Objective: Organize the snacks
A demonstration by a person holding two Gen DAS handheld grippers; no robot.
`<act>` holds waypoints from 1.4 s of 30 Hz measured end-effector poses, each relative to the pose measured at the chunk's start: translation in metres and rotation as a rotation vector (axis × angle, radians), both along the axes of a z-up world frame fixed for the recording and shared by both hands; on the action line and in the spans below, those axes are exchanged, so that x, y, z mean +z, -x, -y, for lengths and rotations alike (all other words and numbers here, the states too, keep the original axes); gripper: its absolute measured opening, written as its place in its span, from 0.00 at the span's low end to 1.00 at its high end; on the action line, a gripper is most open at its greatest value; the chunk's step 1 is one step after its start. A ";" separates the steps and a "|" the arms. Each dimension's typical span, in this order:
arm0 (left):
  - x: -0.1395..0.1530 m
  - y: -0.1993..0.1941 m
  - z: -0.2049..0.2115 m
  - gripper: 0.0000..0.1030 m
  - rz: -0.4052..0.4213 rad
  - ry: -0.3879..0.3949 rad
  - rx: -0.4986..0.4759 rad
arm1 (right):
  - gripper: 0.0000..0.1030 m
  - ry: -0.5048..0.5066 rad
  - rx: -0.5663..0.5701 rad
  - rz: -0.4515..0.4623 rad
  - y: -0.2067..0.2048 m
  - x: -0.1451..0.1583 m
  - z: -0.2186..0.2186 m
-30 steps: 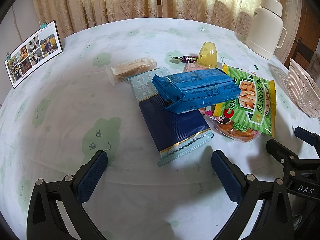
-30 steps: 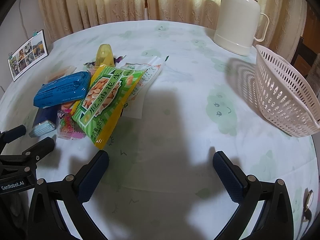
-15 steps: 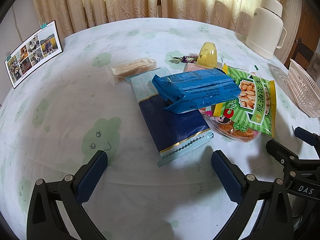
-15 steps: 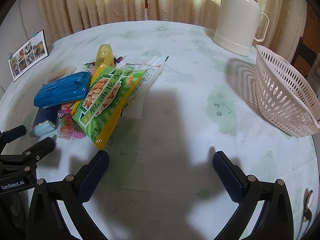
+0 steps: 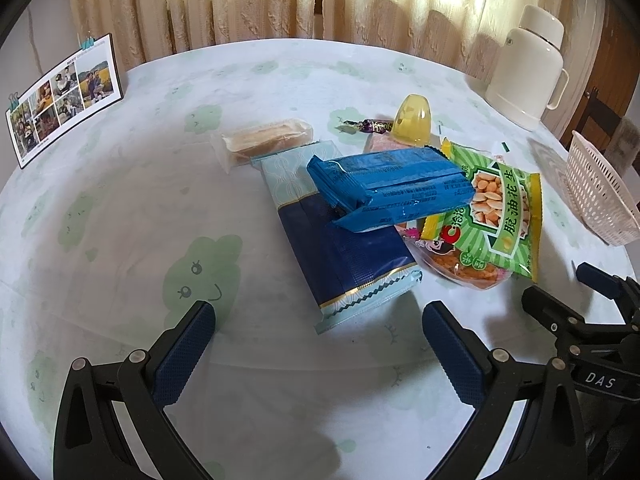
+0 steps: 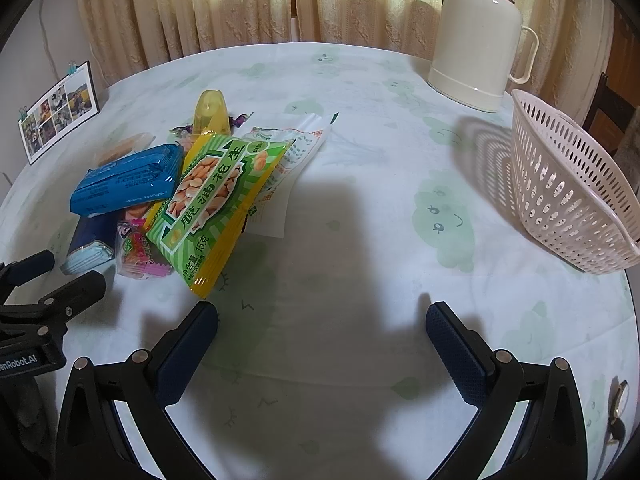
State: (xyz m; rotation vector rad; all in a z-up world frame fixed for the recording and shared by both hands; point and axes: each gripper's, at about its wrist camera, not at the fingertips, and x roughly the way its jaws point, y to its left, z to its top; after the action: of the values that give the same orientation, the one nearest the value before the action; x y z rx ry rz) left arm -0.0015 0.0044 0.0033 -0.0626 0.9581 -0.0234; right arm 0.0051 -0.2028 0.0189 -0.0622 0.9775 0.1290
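The snacks lie in a pile on the counter [image 5: 120, 208]. The blue pack [image 5: 384, 184] sits just ahead of the left claw [image 5: 316, 320], the green peanut bag [image 6: 216, 204] ahead-left of the right claw [image 6: 320, 320]. Both claws are wide apart, holding nothing.

The green peanut packet [image 5: 498, 216] carries the Chinese characters 脱油花生, with "15克" printed near its lower edge [image 6: 202, 246]. "DAS" marks the right gripper's body [image 5: 600, 380]; part of "GenRobot.AI" shows on the left gripper's body [image 6: 18, 362].

peanut bag [image 5: 490, 216] green-striped (yellow edge) | wafer pack [image 5: 384, 184] blue | basket [image 6: 568, 188] pink
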 end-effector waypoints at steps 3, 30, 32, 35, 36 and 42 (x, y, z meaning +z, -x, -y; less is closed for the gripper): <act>0.000 0.000 -0.001 1.00 0.001 0.008 0.001 | 1.00 -0.003 0.000 0.002 0.001 0.001 0.000; 0.016 0.002 -0.014 1.00 0.059 0.002 0.014 | 1.00 -0.210 0.032 0.081 0.015 0.014 0.018; 0.017 0.002 -0.014 1.00 0.065 -0.012 0.008 | 1.00 -0.222 0.029 0.095 0.016 0.016 0.020; 0.022 0.001 -0.014 1.00 0.080 -0.033 -0.003 | 1.00 -0.239 0.034 0.117 0.017 0.021 0.020; 0.023 0.000 -0.013 1.00 0.083 -0.038 -0.006 | 1.00 -0.241 0.040 0.127 0.017 0.024 0.020; 0.030 -0.013 -0.007 1.00 0.093 -0.078 -0.081 | 1.00 -0.231 0.071 0.181 0.018 0.036 0.015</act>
State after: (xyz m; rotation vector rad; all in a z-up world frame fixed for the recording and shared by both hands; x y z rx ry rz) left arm 0.0112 0.0112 0.0338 0.0486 0.8675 -0.0631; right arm -0.0130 -0.2179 0.0544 0.1026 0.7747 0.2954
